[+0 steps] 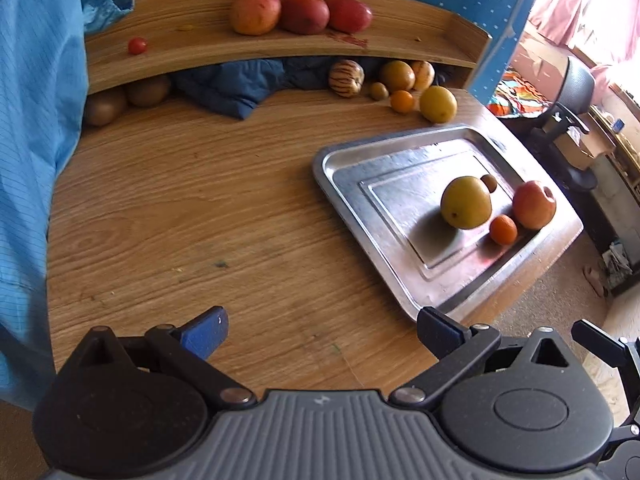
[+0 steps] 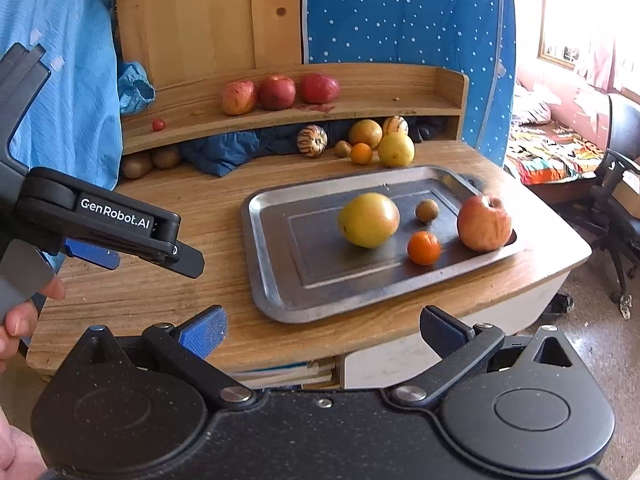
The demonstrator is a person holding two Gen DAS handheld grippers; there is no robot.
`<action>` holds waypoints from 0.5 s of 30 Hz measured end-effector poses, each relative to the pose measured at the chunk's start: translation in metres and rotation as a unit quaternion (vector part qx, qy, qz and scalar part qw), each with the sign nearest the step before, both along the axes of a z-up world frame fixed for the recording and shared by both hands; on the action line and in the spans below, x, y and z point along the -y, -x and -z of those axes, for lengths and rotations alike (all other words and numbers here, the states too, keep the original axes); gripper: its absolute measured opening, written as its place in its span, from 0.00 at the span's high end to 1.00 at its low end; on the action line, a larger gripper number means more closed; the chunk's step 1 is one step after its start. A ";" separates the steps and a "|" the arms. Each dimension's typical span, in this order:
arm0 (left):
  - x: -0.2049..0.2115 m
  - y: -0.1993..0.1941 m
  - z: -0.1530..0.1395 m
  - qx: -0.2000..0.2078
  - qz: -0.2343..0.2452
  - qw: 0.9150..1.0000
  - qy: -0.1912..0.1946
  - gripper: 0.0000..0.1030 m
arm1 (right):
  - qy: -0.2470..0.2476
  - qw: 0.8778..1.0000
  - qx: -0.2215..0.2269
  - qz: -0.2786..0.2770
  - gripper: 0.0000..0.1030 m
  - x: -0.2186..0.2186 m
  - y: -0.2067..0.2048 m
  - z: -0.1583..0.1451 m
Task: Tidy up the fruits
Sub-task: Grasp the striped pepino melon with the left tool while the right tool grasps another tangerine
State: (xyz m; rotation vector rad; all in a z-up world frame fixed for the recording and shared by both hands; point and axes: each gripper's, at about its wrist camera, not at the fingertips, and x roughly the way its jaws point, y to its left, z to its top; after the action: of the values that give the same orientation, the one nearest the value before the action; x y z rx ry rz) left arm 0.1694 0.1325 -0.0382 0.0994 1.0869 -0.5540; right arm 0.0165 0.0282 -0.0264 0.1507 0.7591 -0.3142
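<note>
A metal tray (image 1: 352,168) (image 2: 280,280) lies on the wooden desk and holds a large yellow-green fruit (image 1: 466,202) (image 2: 368,220), a small orange (image 1: 503,230) (image 2: 424,247), a kiwi (image 1: 489,183) (image 2: 427,211) and a reddish apple (image 1: 534,205) (image 2: 484,223). Three red apples (image 1: 302,13) (image 2: 277,92) and a cherry tomato (image 1: 137,45) (image 2: 159,124) sit on the shelf. More fruit (image 1: 400,84) (image 2: 372,142) clusters under the shelf. My left gripper (image 1: 322,330) (image 2: 156,258) hovers open over the desk, left of the tray. My right gripper (image 2: 324,332) is open and empty, before the desk's front edge.
A blue cloth (image 1: 232,84) (image 2: 224,152) lies under the shelf, with brown kiwis (image 1: 120,100) (image 2: 148,160) to its left. A blue garment (image 1: 36,120) hangs at the left. An office chair (image 2: 616,184) and a bed (image 2: 552,152) are to the right.
</note>
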 end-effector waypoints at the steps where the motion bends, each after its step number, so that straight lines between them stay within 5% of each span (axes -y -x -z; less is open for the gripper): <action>1: 0.000 -0.001 0.000 0.001 -0.001 1.000 -0.001 0.01 | 0.000 1.000 0.001 0.000 0.01 0.001 -0.001 0.000; 15: 0.033 -0.073 0.006 0.000 -0.031 0.999 0.010 0.01 | 0.016 1.000 0.001 -0.020 0.01 0.044 -0.064 0.009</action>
State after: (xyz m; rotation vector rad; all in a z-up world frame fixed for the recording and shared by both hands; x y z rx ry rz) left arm 0.2427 0.0991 -0.0443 0.0474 1.0810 -0.5094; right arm 0.0801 -0.0154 -0.0356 0.1059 0.7548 -0.2882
